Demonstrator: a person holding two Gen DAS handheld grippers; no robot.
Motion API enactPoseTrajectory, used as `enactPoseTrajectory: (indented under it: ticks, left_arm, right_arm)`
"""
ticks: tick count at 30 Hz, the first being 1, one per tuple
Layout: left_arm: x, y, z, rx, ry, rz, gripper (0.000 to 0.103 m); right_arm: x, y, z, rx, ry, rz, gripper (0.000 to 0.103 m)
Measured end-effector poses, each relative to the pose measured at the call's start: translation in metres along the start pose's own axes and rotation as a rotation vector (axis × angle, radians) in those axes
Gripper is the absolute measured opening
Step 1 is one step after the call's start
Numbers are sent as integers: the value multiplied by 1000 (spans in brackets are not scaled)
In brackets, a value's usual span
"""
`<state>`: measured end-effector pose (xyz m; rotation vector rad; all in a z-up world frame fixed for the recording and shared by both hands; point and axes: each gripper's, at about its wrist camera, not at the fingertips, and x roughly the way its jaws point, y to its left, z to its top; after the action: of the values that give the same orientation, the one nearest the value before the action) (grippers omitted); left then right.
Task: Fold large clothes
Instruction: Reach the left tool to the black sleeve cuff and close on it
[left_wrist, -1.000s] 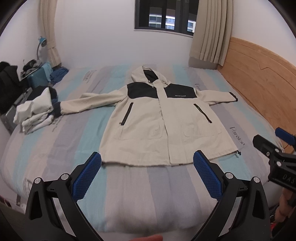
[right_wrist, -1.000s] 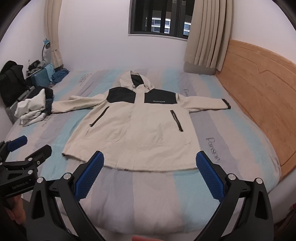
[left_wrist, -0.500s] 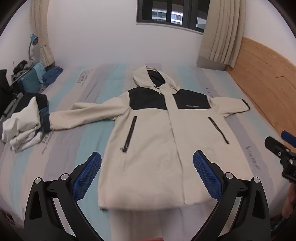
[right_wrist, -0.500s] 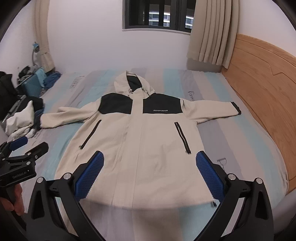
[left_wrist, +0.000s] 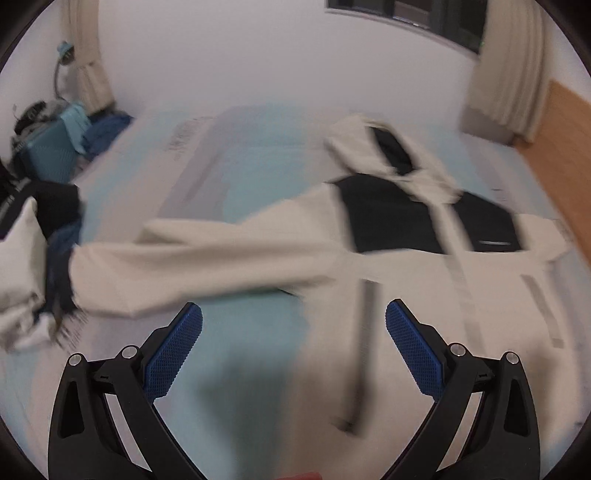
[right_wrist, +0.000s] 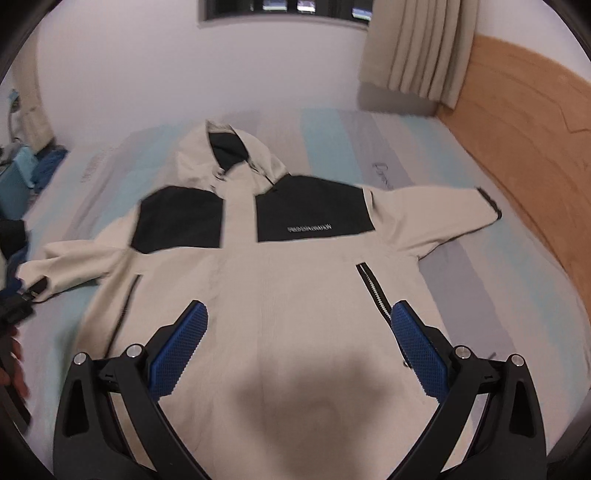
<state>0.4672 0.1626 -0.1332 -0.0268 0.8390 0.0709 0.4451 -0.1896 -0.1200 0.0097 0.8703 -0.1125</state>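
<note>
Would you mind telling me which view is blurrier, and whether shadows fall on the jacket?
Left wrist view: heavy motion smear across the jacket and bed. Right wrist view: sharper, edges slightly soft, a dark shadow on the jacket's lower front.

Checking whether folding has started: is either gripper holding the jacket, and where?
Nothing is held. The left gripper and right gripper are both open above the jacket, which lies spread flat on the bed.
</note>
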Motion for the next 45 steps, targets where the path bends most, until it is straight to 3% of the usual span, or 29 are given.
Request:
enactPoseTrajectory:
  ticks: [7,13,16,19,28,30,32,33,35,39,45]
  left_arm:
    - [83,117,13,-82,54,208,97]
    - [114,216,3,-220,105,360,97]
    - [123,255,-8,-294,136,401,97]
    - [137,273,-19,-325,182,409,97]
    - [154,271,-18,-374,168,438,97]
    - [152,271,-17,-397,154,447,86]
    - [147,272,-16,-422,142,476,60]
    - [150,278,-16,-430,142,477,55]
    - [145,276,-15,-419,140,474,34]
    - [140,270,-7,-391,131,440,2]
    - [120,245,14,-367,82,398,1]
  right_arm:
    - [89,3,18,-61,89,-5,96]
    - [127,29,46,-154,110,33,96]
    - [139,45,53,-187,123,51,96]
    - [151,58,54,-201,134,64,96]
    - [176,62,52,-186,181,52,96]
    - [178,59,51,-172,187,42,96]
    - [181,54,51,-170,190,32,96]
    - [183,53,52,-172,190,26,96]
    - [190,48,52,-178,199,20,96]
    - [198,43,56,-214,187,9,96]
    - [201,28,62,-204,177,2,96]
